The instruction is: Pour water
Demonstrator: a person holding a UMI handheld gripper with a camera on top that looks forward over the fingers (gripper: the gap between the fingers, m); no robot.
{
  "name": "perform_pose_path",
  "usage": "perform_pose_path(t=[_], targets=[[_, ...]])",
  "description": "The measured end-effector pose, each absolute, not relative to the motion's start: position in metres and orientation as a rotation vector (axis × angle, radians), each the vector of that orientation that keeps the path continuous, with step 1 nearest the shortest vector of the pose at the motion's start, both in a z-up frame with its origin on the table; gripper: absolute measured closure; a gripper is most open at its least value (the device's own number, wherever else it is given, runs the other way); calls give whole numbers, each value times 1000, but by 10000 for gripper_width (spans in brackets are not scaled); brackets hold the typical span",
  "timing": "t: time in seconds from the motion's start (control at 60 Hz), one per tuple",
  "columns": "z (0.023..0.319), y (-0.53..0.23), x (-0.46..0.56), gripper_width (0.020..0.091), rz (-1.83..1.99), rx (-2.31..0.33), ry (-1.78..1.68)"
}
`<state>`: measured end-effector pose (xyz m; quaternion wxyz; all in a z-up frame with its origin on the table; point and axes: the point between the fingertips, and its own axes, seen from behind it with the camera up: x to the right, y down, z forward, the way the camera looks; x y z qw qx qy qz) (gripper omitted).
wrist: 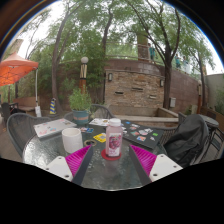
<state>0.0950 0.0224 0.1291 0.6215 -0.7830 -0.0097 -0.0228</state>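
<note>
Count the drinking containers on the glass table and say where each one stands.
2. A clear bottle with a pink label stands between the open fingers, gaps either side. A pink cup stands left of it, beyond the left finger. Clutter farther back could hide others.

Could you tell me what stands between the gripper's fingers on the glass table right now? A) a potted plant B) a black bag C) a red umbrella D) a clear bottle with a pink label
D: the bottle stands upright on the glass table between the gripper fingers.
</note>
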Motion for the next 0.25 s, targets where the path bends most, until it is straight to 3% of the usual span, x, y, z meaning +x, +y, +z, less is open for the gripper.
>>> perform_pose_path(t=[0.25], targets=[[162,-107,75,270,59,-1768,27]])
